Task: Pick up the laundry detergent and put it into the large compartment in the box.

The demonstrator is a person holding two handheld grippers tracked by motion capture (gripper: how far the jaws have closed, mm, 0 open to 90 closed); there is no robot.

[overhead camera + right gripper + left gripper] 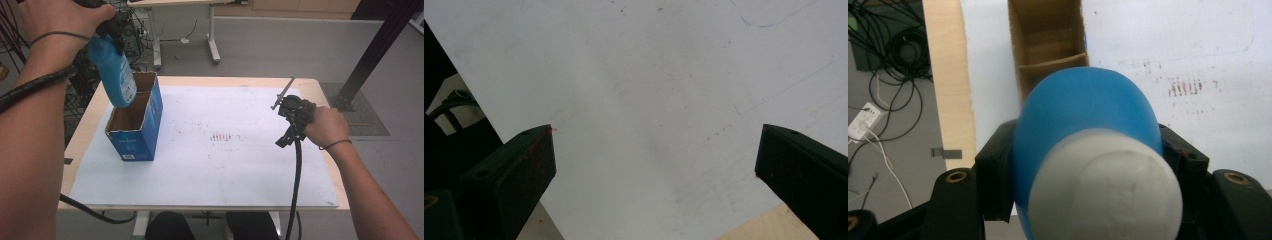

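White sheeting covers my table [210,165]; a blue carton [135,125] stands open-topped on it. My left gripper [112,25] has its fingers closed on a blue bottle [116,70] with a white cap [1105,192], held tilted just above the carton. Judgement: level the bottle over one compartment before lowering. My left gripper view shows the carton's divider [1050,62]. My right gripper [292,120], well apart from the carton, shows wide, empty fingers [519,170].
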